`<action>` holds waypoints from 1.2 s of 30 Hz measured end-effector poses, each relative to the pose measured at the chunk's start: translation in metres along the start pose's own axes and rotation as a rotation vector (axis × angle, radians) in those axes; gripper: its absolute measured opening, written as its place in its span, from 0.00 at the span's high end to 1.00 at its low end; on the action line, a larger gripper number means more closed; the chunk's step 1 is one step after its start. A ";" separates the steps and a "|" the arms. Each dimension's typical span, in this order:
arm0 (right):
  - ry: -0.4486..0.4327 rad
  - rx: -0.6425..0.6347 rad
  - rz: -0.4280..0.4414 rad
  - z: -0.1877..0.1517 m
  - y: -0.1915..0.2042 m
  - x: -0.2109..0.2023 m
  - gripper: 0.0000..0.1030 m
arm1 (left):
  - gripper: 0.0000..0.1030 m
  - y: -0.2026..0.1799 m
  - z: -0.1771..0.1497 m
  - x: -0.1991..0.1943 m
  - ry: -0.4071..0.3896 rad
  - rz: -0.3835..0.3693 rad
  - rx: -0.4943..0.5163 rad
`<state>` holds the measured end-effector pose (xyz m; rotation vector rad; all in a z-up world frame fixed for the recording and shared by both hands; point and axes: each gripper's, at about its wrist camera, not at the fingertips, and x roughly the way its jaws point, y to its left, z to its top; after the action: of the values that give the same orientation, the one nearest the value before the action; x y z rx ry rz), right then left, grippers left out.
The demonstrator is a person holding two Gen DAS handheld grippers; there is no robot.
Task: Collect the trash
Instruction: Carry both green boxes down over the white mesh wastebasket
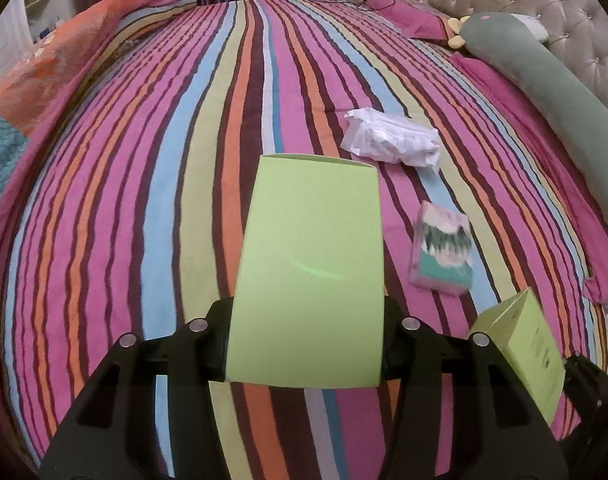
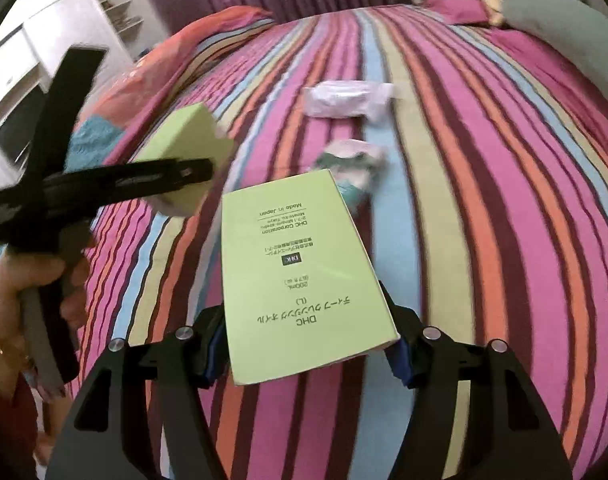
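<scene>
My left gripper [image 1: 304, 354] is shut on a plain light-green box [image 1: 308, 268] and holds it above the striped bedspread [image 1: 144, 200]. My right gripper [image 2: 306, 350] is shut on a second light-green box with DHC print [image 2: 300, 280], also held above the bed. That second box shows at the lower right of the left wrist view [image 1: 522, 350]. The left gripper and its box [image 2: 184, 140] show at the left of the right wrist view. A crumpled white wrapper [image 1: 392, 142] and a small pink-and-teal pack [image 1: 444, 254] lie on the bed ahead.
A long grey-green bolster [image 1: 544, 88] and a pink pillow [image 1: 408, 16] lie by the tufted headboard [image 1: 544, 8]. An orange quilt [image 1: 64, 52] is bunched at the bed's left side. A white cabinet [image 2: 44, 60] stands beyond the bed at the left.
</scene>
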<state>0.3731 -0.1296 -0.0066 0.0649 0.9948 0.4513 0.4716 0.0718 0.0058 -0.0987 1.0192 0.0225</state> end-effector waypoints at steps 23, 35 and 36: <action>-0.010 0.116 0.020 -0.120 -0.003 -0.096 0.42 | 0.52 0.020 -0.166 -0.119 -0.029 -0.056 0.001; 0.060 0.109 0.049 -0.224 0.016 -0.142 0.42 | 0.52 -0.002 -0.306 -0.180 0.009 -0.156 0.107; 0.076 0.114 0.053 -0.233 0.018 -0.142 0.42 | 0.52 -0.005 -0.315 -0.183 0.013 -0.162 0.118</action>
<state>0.1102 -0.2047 -0.0179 0.1783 1.0947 0.4479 0.1082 0.0423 -0.0018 -0.0738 1.0210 -0.1855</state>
